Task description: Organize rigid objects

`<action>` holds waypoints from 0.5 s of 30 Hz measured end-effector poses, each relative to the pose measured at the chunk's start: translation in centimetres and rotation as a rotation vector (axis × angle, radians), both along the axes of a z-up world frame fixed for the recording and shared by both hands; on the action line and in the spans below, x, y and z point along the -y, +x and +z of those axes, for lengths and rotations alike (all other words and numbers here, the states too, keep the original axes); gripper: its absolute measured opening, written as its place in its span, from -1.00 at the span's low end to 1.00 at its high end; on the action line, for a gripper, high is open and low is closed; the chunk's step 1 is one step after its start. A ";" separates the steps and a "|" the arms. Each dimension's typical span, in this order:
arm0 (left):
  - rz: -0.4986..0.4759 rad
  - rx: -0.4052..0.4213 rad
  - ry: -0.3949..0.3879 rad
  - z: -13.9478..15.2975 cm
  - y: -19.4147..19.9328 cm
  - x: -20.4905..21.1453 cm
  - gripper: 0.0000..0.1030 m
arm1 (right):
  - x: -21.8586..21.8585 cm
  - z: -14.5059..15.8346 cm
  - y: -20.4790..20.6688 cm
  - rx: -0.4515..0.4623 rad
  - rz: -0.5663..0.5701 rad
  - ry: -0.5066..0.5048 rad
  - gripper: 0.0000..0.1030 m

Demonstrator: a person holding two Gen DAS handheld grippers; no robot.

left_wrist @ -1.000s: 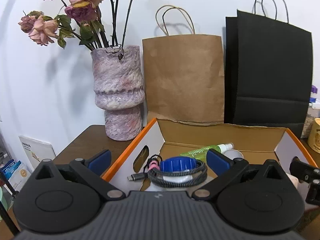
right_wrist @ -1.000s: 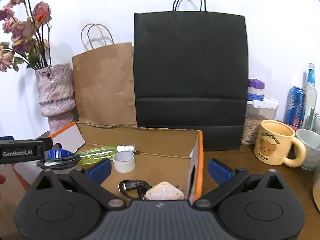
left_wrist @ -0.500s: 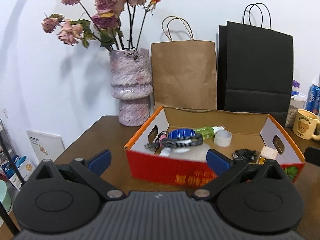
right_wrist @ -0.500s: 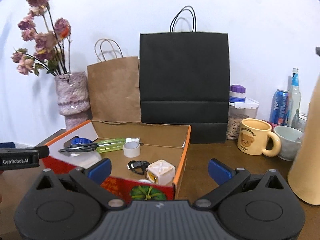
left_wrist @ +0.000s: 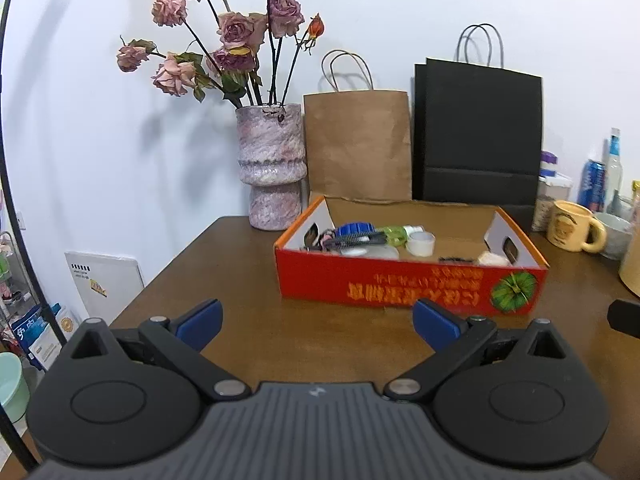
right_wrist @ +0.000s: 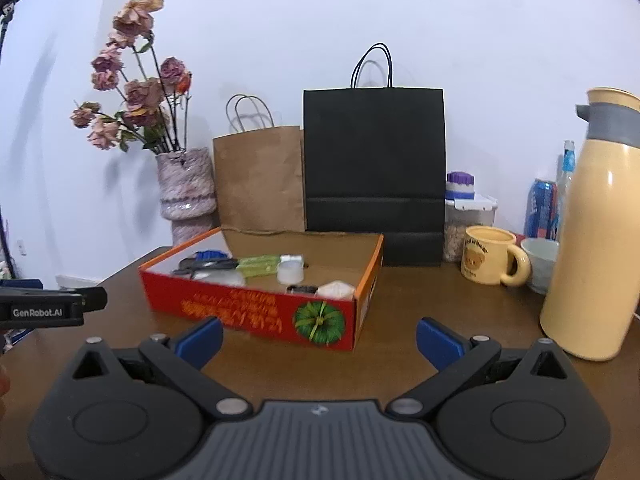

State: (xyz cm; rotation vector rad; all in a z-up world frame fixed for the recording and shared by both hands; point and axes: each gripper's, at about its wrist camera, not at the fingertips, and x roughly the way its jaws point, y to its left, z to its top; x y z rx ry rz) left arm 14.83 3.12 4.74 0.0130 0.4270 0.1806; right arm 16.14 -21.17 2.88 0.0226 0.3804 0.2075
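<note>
**Both grippers back off the box, empty**

Toward the back edge of the brown wooden bench (left_wrist: 248,280) sits the red-and-orange cardboard box (left_wrist: 404,284), holding a blue-capped bottle wrapped in black cable (left_wrist: 354,232), a green spray bottle (left_wrist: 394,233), a white tape roll (left_wrist: 420,243) and a white cube-shaped adapter (right_wrist: 335,289). We judge the step to be pulling clear or seeking another piece, and we should keep level and wide of the box wall. Our left gripper (left_wrist: 316,322) and right gripper (right_wrist: 318,334) hover near the front edge, jaws spread wide, grasping and touching nothing.
</note>
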 end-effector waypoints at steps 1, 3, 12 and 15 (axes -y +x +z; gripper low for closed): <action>-0.009 -0.004 -0.003 -0.1 -0.7 0.0 1.00 | 0.1 0.0 -0.6 -0.005 -0.001 0.000 1.00; -0.024 -0.016 -0.003 -0.3 -2.2 0.2 1.00 | 0.4 -0.2 -2.0 -0.015 0.001 0.000 1.00; -0.039 -0.060 0.014 -1.7 -7.3 1.1 1.00 | 1.1 -1.1 -7.3 -0.048 0.015 0.002 1.00; -0.043 -0.074 0.014 -2.0 -8.3 1.2 1.00 | 1.1 -1.3 -8.2 -0.059 0.018 -0.005 1.00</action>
